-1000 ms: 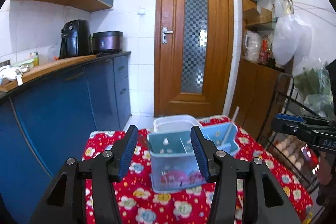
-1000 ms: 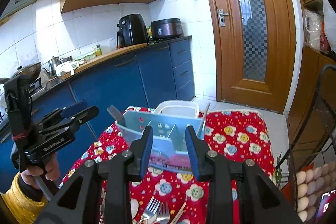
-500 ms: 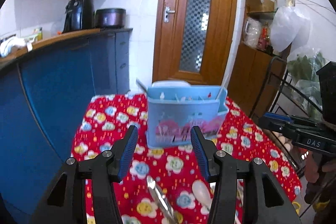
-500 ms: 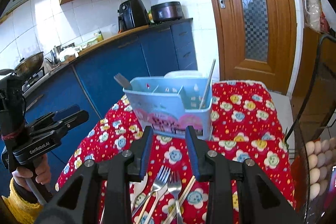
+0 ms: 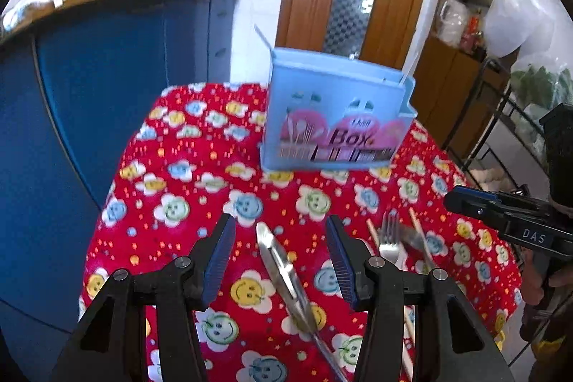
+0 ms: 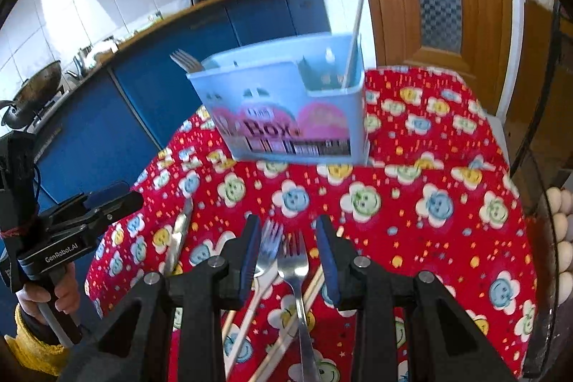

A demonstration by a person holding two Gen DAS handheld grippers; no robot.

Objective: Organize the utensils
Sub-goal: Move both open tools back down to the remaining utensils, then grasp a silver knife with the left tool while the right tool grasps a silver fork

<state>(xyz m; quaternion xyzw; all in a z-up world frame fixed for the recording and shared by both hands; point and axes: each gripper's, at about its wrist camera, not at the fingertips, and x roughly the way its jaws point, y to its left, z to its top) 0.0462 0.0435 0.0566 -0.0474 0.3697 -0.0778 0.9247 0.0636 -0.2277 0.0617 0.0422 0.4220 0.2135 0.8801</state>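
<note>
A: What is framed by each open, empty pair of tongs?

B: One knife [image 5: 283,274] by the left tongs [image 5: 279,260]; two forks [image 6: 283,256] and loose chopsticks [image 6: 311,289] by the right tongs [image 6: 286,256], all flat on the tabletop [image 6: 429,203].

A: Farther back?

B: One blue utensil box [image 6: 286,110] is stood upright; one fork and one chopstick are held in it.

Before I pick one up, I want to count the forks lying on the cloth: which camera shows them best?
The right wrist view: two forks lie side by side between the open right gripper, tines clear. The left wrist view shows only one fork at its right, partly hidden behind a finger of the left gripper.
</note>
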